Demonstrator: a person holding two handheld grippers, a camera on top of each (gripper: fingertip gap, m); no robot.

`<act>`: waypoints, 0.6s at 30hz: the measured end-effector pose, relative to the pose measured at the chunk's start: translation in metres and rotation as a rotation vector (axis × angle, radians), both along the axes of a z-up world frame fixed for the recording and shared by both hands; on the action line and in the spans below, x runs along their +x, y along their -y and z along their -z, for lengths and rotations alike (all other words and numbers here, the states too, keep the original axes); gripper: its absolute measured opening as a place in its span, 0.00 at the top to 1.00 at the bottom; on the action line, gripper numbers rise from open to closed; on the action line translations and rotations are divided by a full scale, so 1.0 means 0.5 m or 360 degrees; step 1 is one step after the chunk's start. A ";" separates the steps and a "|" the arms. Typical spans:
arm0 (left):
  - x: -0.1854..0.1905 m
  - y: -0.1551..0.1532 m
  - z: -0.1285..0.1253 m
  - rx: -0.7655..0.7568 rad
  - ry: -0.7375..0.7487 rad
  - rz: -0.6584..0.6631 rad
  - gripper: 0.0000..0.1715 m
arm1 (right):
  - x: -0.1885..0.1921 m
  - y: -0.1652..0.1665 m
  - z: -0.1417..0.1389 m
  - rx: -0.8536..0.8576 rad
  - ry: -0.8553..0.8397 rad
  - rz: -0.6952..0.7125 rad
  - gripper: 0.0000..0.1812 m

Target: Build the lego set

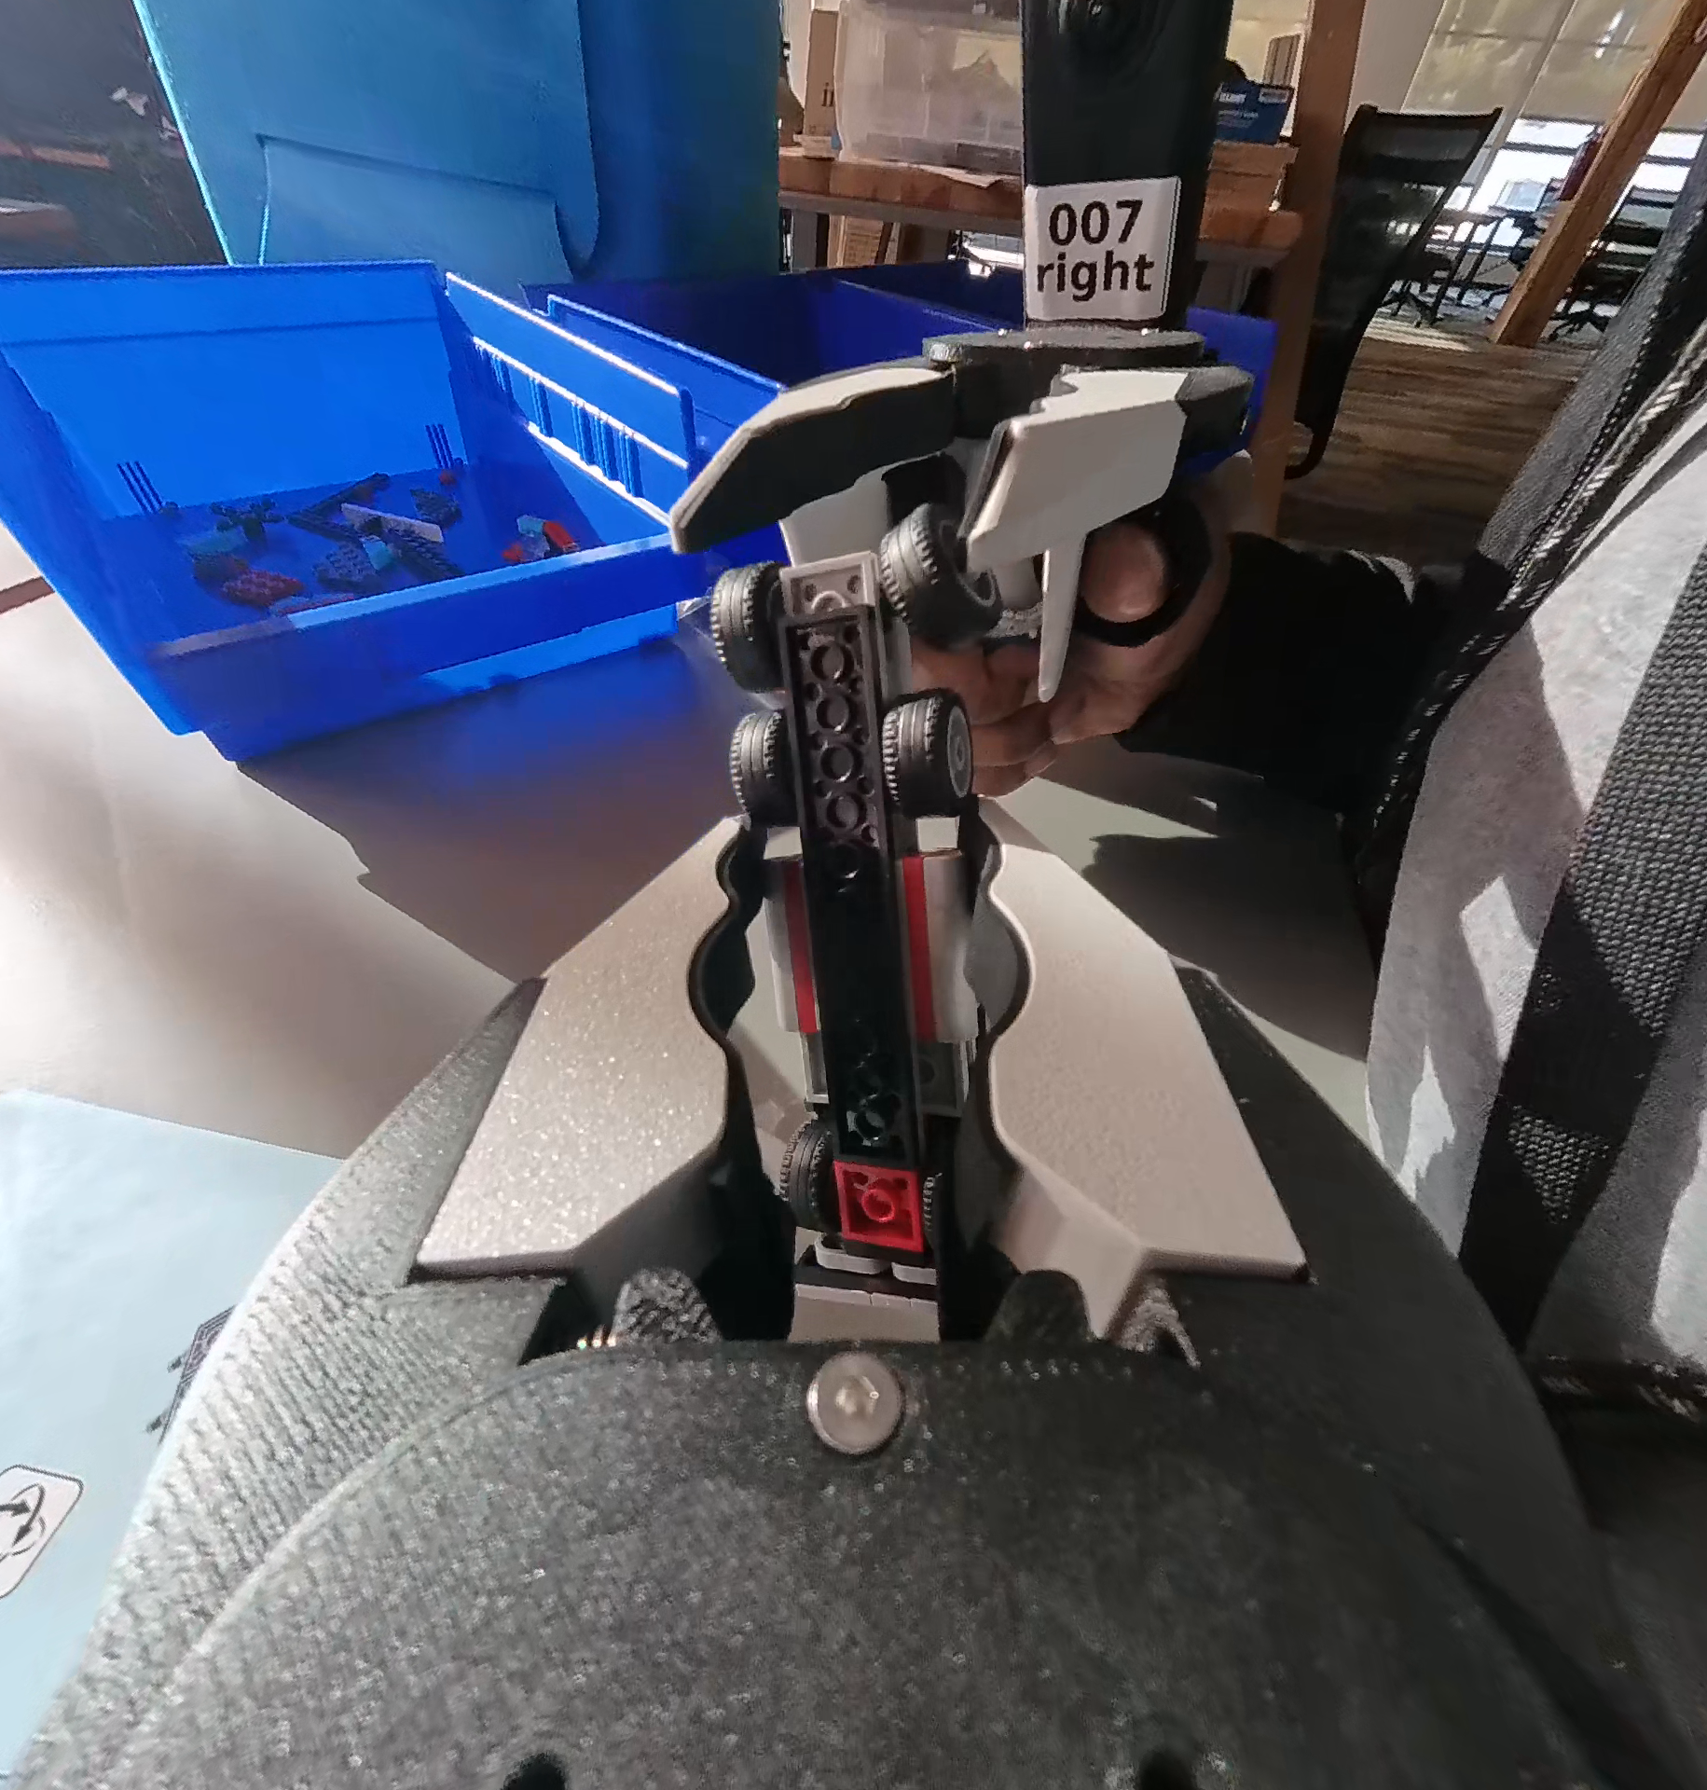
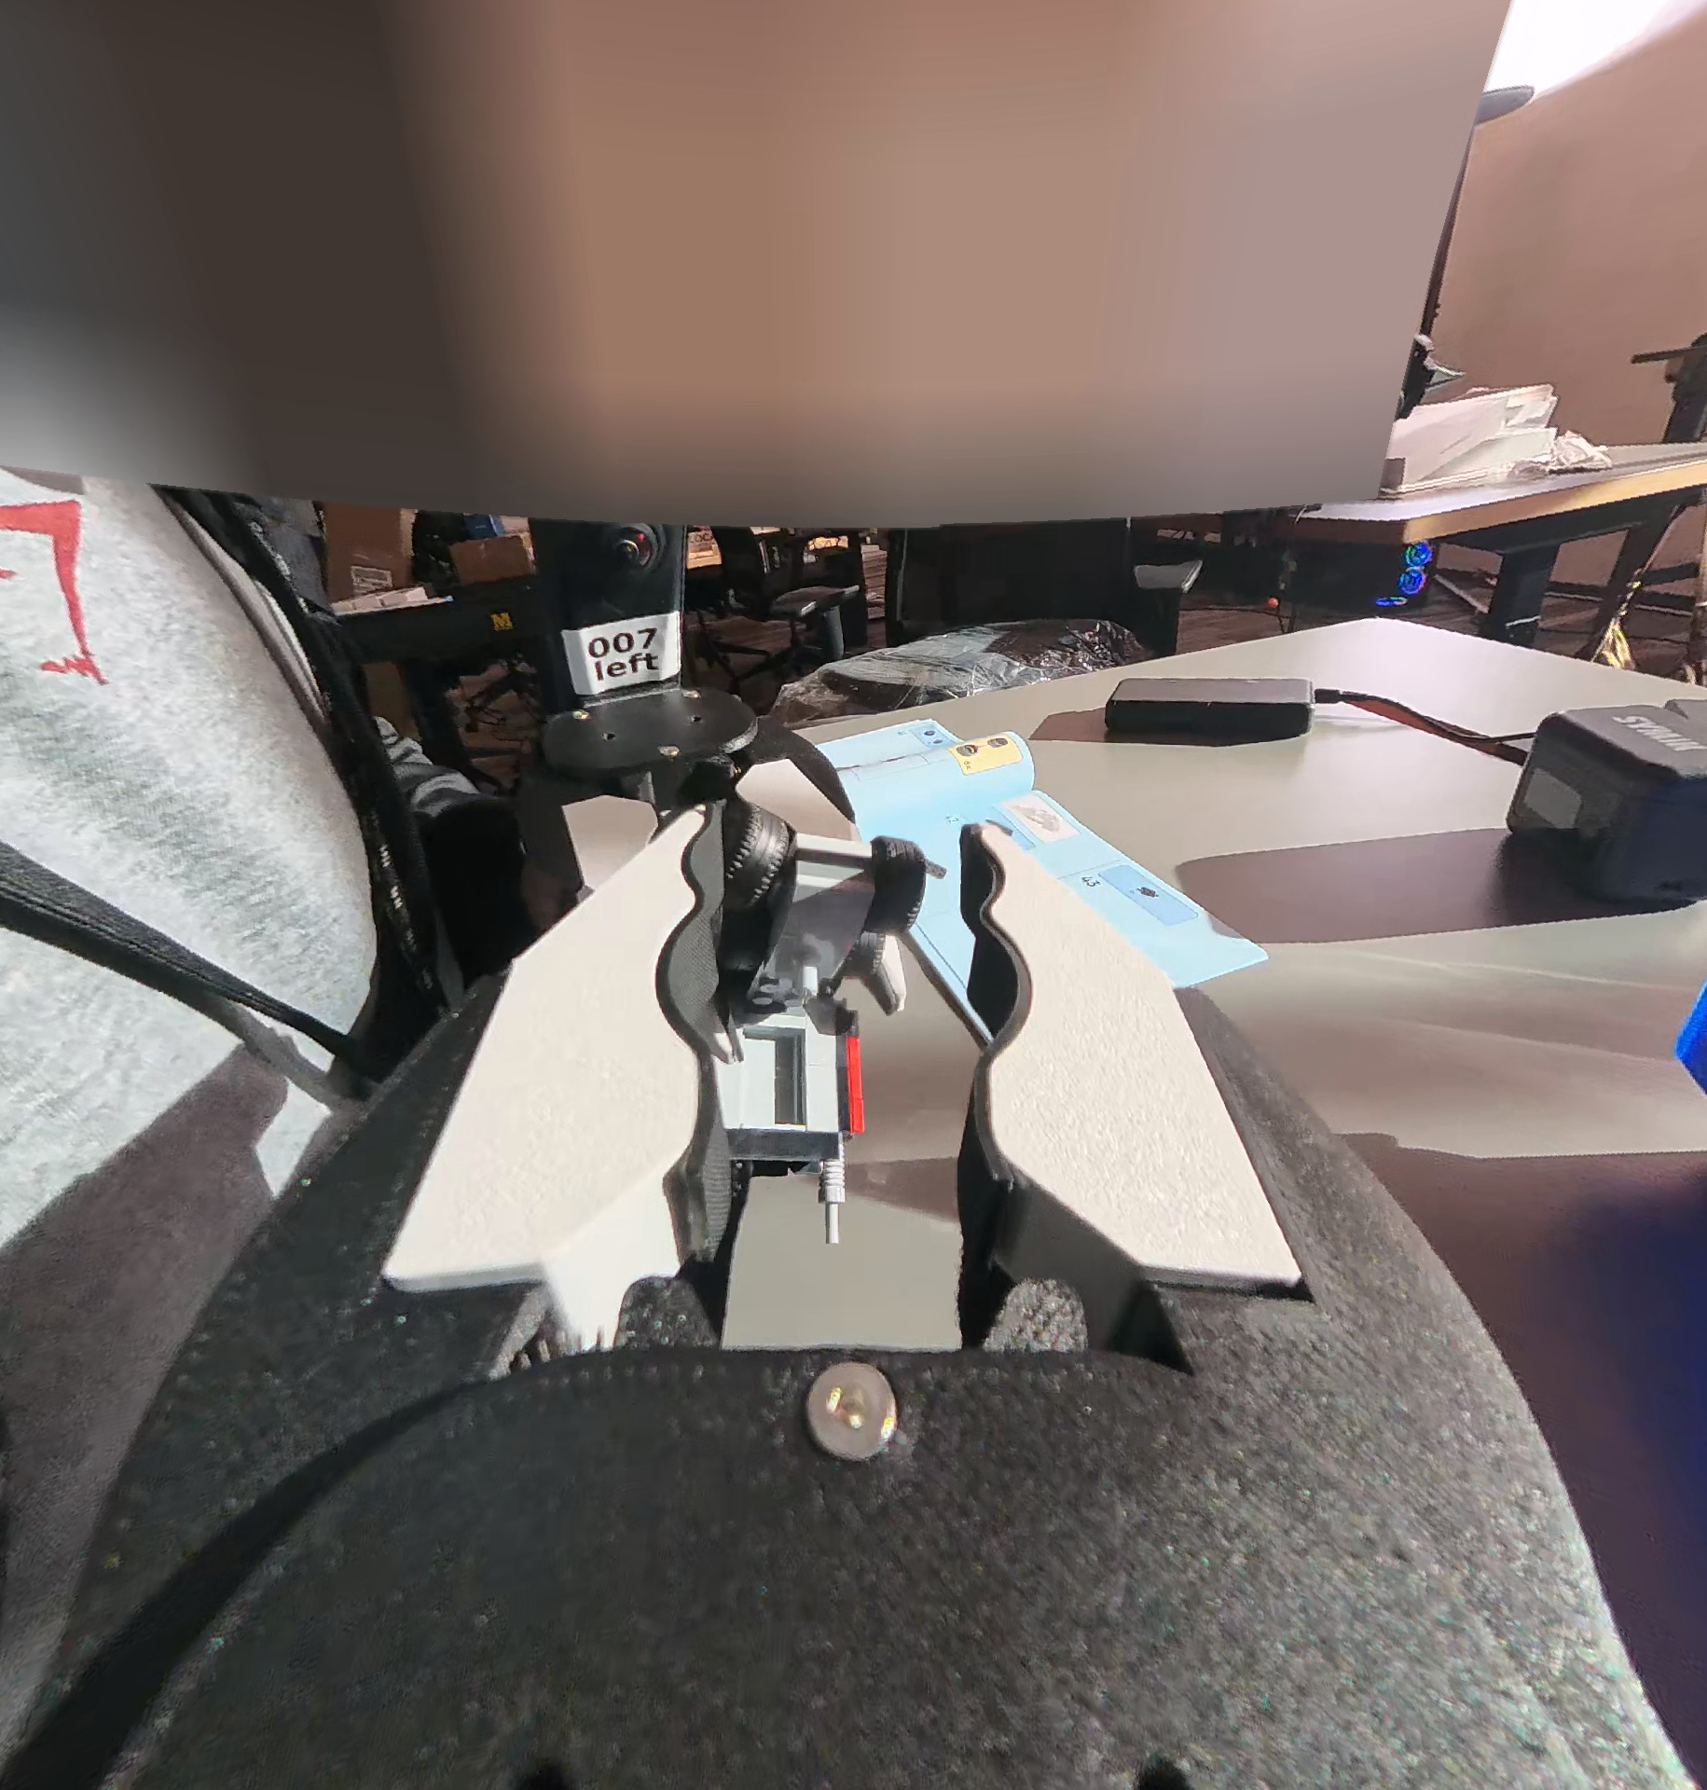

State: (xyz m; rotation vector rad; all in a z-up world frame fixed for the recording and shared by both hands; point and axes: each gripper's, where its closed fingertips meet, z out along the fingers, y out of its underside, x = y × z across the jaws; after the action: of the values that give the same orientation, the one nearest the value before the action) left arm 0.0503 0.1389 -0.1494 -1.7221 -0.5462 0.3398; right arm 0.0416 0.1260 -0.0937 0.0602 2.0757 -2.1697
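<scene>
The left gripper [image 1: 854, 969] has its fingers pinching the lego truck [image 1: 854, 872] around the middle, held up off the worktop [image 1: 249, 920] with its underside and wheels facing the camera. The right gripper [image 2: 835, 978] has its fingers spread wide around the truck's far end, the left finger [image 2: 578, 1046] touching a wheel. A blue bin [image 1: 345, 542] of loose bricks sits far left.

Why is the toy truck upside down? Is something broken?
Nothing looks broken. The lego truck is belly-up, its wheels and black underside plate facing the camera, because the left tool clamps it around the middle, off the table. The right tool is open around its far end. Loose bricks lie in the blue bin, not spilled.
</scene>
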 end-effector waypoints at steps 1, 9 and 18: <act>0.000 0.001 0.001 -0.0003 0.0002 -0.0004 0.76 | 0.000 0.001 0.001 0.0005 0.0006 -0.0006 0.72; 0.001 0.005 0.004 -0.0027 -0.0017 -0.0017 0.76 | 0.003 0.003 0.008 0.0025 0.0039 -0.0042 0.72; 0.001 0.006 0.002 -0.0017 -0.0025 -0.0023 0.76 | 0.011 0.006 0.020 0.0068 0.0004 -0.0072 0.71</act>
State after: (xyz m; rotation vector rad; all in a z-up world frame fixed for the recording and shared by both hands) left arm 0.0507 0.1358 -0.1505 -1.7250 -0.5467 0.3665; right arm 0.0471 0.1227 -0.1038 0.0202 2.1011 -2.0985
